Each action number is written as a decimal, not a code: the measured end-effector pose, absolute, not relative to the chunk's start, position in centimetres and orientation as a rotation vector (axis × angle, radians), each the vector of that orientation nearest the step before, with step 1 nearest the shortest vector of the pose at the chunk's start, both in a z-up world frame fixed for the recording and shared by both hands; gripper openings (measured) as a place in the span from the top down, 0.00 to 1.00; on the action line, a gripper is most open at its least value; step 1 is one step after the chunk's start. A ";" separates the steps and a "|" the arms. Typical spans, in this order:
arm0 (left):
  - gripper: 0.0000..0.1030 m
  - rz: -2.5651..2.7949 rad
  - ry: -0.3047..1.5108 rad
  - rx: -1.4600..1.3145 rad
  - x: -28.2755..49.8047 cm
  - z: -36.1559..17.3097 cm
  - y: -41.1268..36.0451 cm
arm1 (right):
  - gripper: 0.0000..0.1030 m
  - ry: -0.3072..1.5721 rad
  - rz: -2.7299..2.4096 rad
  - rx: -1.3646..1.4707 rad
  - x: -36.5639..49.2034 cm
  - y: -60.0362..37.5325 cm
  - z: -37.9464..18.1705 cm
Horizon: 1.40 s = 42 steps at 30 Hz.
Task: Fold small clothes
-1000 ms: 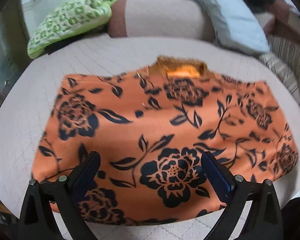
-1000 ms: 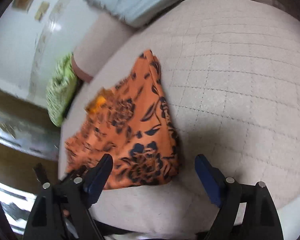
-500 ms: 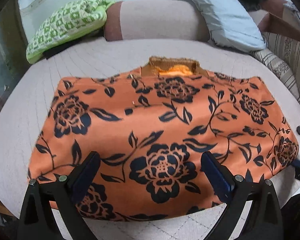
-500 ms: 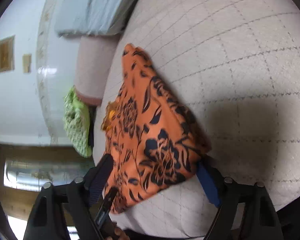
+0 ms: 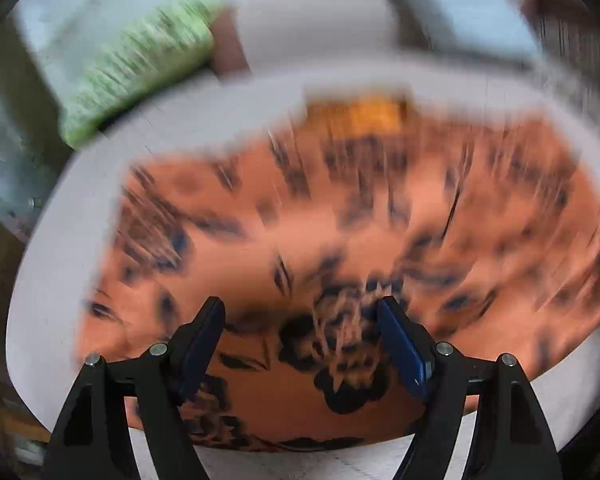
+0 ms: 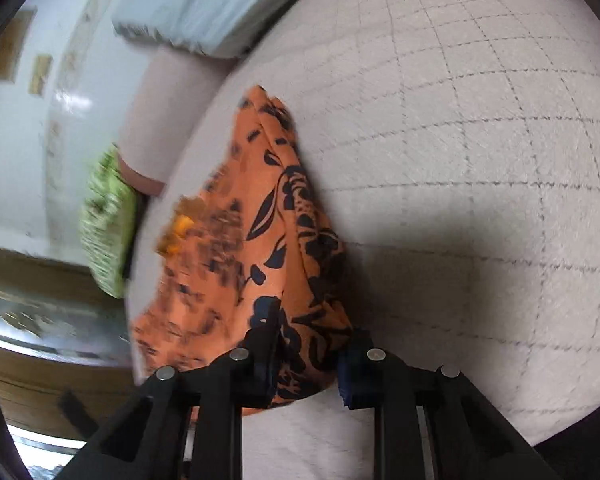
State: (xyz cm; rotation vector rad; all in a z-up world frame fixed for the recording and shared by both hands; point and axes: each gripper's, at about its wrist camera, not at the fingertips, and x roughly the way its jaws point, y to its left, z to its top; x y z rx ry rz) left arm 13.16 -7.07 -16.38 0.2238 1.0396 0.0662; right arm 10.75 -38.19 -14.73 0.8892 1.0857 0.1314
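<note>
The orange floral garment (image 6: 260, 248) is lying on the quilted grey cushion (image 6: 480, 140), which serves as the landmark here. In the right wrist view it is occupying the cushion's left part, towards the wall, with its near corner reaching the cushion's front edge.

Right gripper (image 6: 306, 354): half a second ago its fingers were standing wide on either side of that near corner. They are now drawn in against the cloth, and fabric is bunching and rising in a ridge between them. Finding: the right gripper is pinching the garment's near corner.

Left gripper (image 5: 300, 344): its fingers are standing visibly narrower than half a second ago, yet a wide gap remains and the garment's near hem is showing between them. The left wrist view is heavily blurred, so the gripper is evidently moving. The cloth near the right-hand finger (image 5: 400, 344) appears ruffled, but whether any fabric is actually caught cannot be told. State recorded as parted, not yet clamped.

Assessment: the task appears to be passing from approach to grasp. One corner is secured; the second hold along the same front edge is judged to be in progress. No fold is showing yet. Risk: with only the right side held, lifting now would likely skew the cloth.

A green patterned pillow (image 5: 140, 72) is sitting beyond the cushion's far left.
</note>
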 end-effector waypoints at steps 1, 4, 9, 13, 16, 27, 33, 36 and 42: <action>0.14 0.074 1.001 0.227 12.9 -16.5 -6.9 | 0.71 1.096 0.134 0.876 10.9 -38.0 -15.0; 0.30 0.058 1.017 0.142 12.6 -14.6 -6.3 | 0.54 1.070 0.149 0.941 11.0 -38.1 -15.2; 0.30 0.110 0.981 0.208 12.3 -14.1 -5.5 | 0.82 1.092 0.138 0.853 11.9 -37.4 -14.7; 0.27 0.063 1.015 0.114 12.7 -14.7 -4.2 | 0.83 1.009 0.162 0.685 12.5 -33.9 -8.9; 0.28 0.070 0.953 -0.082 11.6 -11.2 -0.2 | 0.83 0.923 0.253 0.487 12.6 -28.3 -2.3; 0.28 0.369 0.770 -0.362 1.2 -4.9 18.8 | 0.77 0.937 0.593 0.101 10.8 -0.9 -3.0; 0.28 0.377 0.784 -0.409 0.7 -5.9 21.1 | 0.72 1.094 0.633 0.078 10.5 2.9 -9.9; 0.28 0.351 0.775 -0.423 0.4 -5.6 20.5 | 0.77 1.147 0.659 0.125 12.4 2.1 -10.2; 0.28 0.335 0.734 -0.428 -0.1 -4.6 20.4 | 0.80 1.050 0.714 0.107 11.8 1.8 -5.8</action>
